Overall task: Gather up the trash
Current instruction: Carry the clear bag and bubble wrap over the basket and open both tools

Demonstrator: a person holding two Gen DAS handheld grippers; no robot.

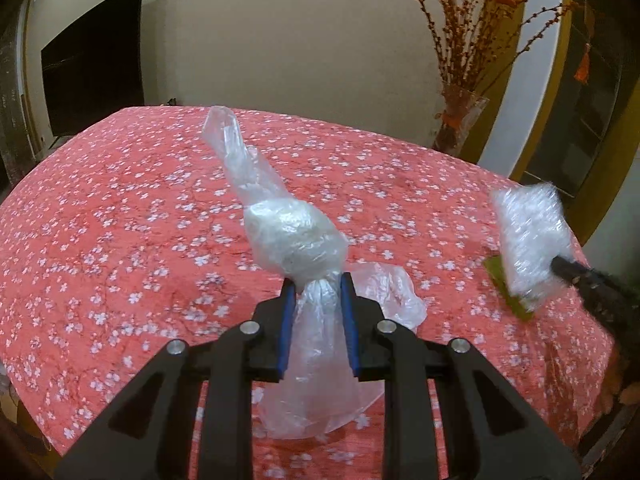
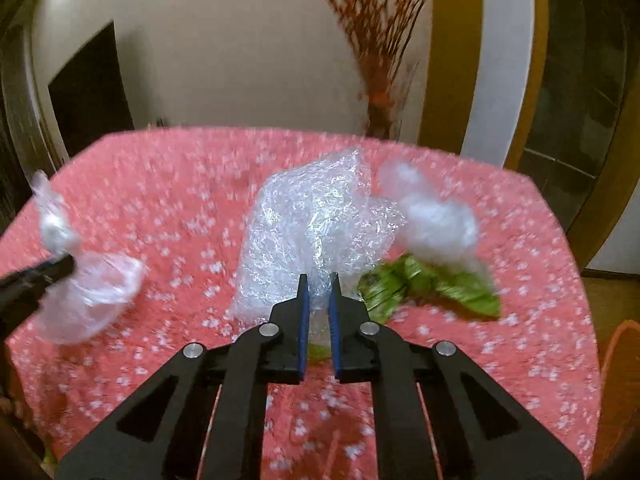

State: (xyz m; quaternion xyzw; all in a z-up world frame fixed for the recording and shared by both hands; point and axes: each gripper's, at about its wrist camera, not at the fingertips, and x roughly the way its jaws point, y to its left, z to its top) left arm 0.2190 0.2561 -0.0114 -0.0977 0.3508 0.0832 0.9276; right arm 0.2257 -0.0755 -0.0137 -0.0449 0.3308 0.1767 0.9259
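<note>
My left gripper [image 1: 319, 286] is shut on the twisted neck of a clear plastic bag [image 1: 294, 236] and holds it over the pink flowered tablecloth [image 1: 120, 200]. The bag bulges with crumpled white stuff and also shows in the right wrist view [image 2: 80, 280]. My right gripper [image 2: 319, 286] is shut on a wad of bubble wrap [image 2: 312, 232], which also shows in the left wrist view [image 1: 528, 236]. A white fluffy clump [image 2: 432, 212] and a green wrapper [image 2: 428, 286] lie just right of the bubble wrap.
A glass vase of dried orange branches [image 1: 460, 120] stands behind the table's far right edge. A dark TV screen [image 1: 92, 60] is at the back left. A yellow-framed doorway [image 2: 500, 60] is on the right.
</note>
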